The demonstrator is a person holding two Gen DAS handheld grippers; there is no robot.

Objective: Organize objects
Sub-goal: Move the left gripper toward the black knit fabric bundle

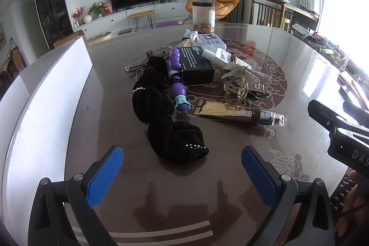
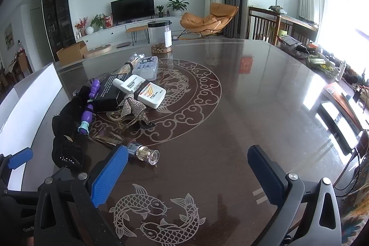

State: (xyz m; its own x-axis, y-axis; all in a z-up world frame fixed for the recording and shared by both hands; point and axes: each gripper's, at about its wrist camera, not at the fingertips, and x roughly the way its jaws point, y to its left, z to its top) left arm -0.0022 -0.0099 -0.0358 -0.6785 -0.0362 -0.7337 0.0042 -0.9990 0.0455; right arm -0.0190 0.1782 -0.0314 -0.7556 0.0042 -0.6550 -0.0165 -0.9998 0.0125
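The dark table (image 1: 265, 57) fills both views. A white box (image 1: 46, 96) stands at left. The clutter sits centre frame, black scrunchies (image 1: 161, 112) nearest. Left claw (image 1: 182, 167) and right claw (image 2: 188, 171) gape wide, empty.

We see left claw (image 1: 182, 163) jaws spread wide, nothing between the blue pads, hovering low over the bench. Right claw (image 2: 188, 165) likewise spread and empty, its body at 3 o'clock of left view.
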